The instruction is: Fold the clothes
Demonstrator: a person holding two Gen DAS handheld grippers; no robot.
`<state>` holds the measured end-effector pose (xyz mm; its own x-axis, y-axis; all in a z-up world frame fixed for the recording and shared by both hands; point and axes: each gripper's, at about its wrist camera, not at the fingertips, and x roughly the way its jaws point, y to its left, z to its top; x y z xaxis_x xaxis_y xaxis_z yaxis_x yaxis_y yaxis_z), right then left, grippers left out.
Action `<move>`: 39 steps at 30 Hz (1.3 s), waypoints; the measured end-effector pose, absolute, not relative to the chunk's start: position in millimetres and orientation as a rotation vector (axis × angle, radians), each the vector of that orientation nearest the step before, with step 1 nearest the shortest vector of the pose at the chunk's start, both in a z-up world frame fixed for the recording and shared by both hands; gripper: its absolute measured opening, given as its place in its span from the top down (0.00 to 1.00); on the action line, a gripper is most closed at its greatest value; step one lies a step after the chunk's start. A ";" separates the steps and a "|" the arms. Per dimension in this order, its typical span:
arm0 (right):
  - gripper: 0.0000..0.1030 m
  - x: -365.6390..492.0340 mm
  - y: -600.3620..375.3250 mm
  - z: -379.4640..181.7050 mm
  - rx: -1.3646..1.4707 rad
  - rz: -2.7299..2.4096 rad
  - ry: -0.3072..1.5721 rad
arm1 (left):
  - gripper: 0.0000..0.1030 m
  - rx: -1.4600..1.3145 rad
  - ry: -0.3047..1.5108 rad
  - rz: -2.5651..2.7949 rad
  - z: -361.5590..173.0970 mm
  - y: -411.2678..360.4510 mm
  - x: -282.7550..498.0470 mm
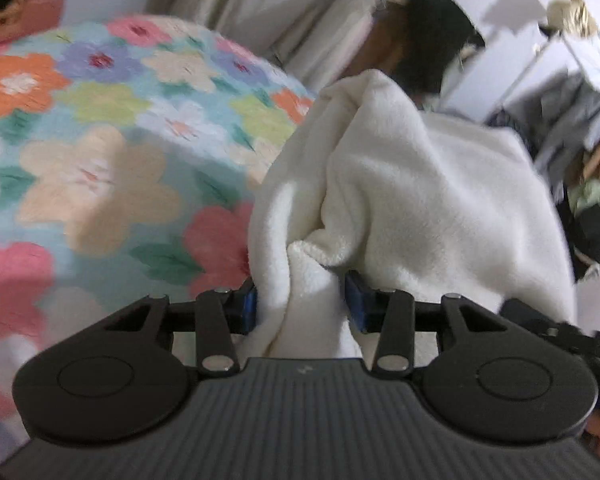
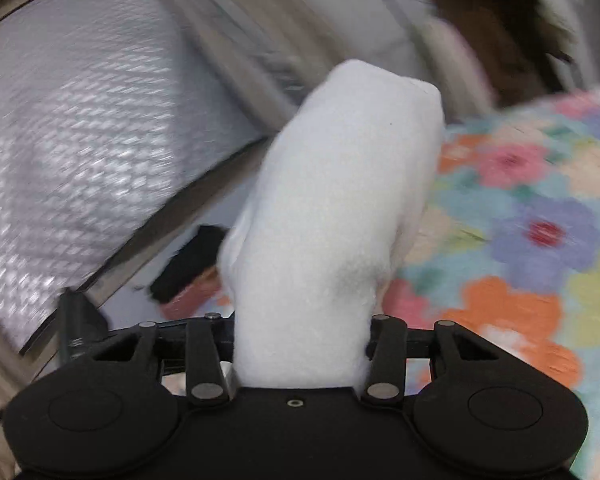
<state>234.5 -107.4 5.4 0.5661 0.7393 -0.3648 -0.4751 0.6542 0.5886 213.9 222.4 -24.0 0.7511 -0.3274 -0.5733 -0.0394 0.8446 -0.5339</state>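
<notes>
Both your tongs are clamped on the white fleece garment [image 1: 400,200]: left tongs [image 1: 300,304] pinch a bunched fold between the blue pads [image 1: 358,300], right tongs [image 2: 300,344] hold a thick wad that rises straight ahead of them. The cloth hangs off both tongs above the floral bed cover [image 1: 100,140], which lies left of the left tongs and right of the right ones. Views are blurred, so likely a fast swing; thick pile may slip from the pads, or bunched grips give a crooked fold.

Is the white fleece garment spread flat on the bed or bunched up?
Bunched up: the white fleece garment hangs in folds, pinched by the left gripper and right gripper.
</notes>
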 end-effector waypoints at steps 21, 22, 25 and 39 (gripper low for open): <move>0.08 149.6 -174.9 -48.4 0.199 0.475 0.821 | 0.53 -0.413 0.677 -0.197 -17.6 202.6 195.7; 0.08 146.1 -179.7 -59.3 0.239 0.496 0.828 | 0.51 -0.402 0.669 -0.224 -16.5 197.6 195.0; 0.25 143.9 -194.4 -84.6 0.412 0.534 0.830 | 0.50 -0.354 0.722 -0.241 -25.8 179.7 202.1; 0.40 119.1 -155.8 -28.1 -0.063 0.478 0.743 | 0.56 -0.349 0.940 -0.085 -65.3 187.1 196.0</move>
<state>119.1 -155.8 -28.1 0.6346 0.3965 -0.6634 -0.4401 0.8910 0.1115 196.0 187.1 -65.3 0.5908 -0.2216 -0.7758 -0.0795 0.9408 -0.3294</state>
